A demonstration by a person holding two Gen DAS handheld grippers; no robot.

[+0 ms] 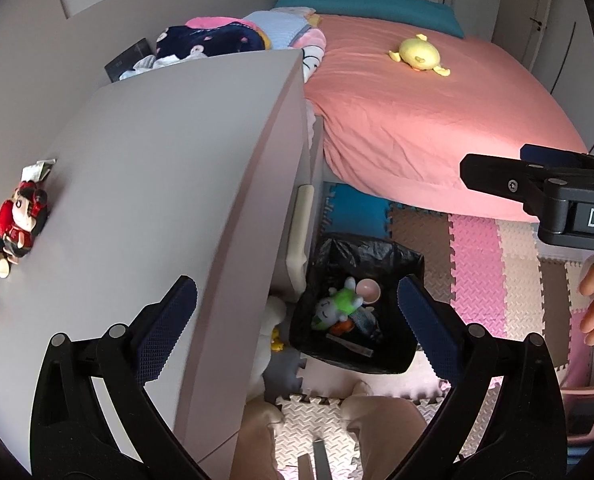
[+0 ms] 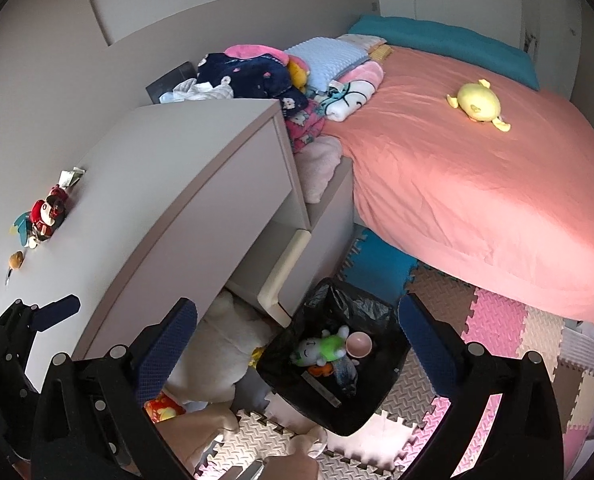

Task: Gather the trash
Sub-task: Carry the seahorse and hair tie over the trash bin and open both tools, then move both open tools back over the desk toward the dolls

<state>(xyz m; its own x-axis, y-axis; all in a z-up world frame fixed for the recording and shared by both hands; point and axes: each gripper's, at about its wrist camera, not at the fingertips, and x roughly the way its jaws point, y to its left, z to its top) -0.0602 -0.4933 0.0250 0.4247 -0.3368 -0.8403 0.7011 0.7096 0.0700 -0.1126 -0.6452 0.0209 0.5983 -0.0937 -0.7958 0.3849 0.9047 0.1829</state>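
Left wrist view: both grippers, left (image 1: 297,312) and right (image 2: 297,312), hang released above the bin (image 1: 393,366) on the floor. Crumpled wrapper (image 1: 37,169) lies far left on the counter (image 1: 157,184): probably light, crushable; pinch its raised edge.

Left black two-finger gripper (image 1: 297,300) with blue textured pads (image 1: 169,328): jaws spread wide, nothing between them, pointing forward and down. Right black two-finger gripper (image 2: 297,320) with matching blue pads (image 2: 425,340): likewise spread wide and empty, pointing forward and down. From the left wrist view, right gripper's body at the right edge, bare fingers (image 1: 591,300) of the person's hand wrapped round its grip. From the right wrist view, left gripper low at the left edge, one blue pad visible.
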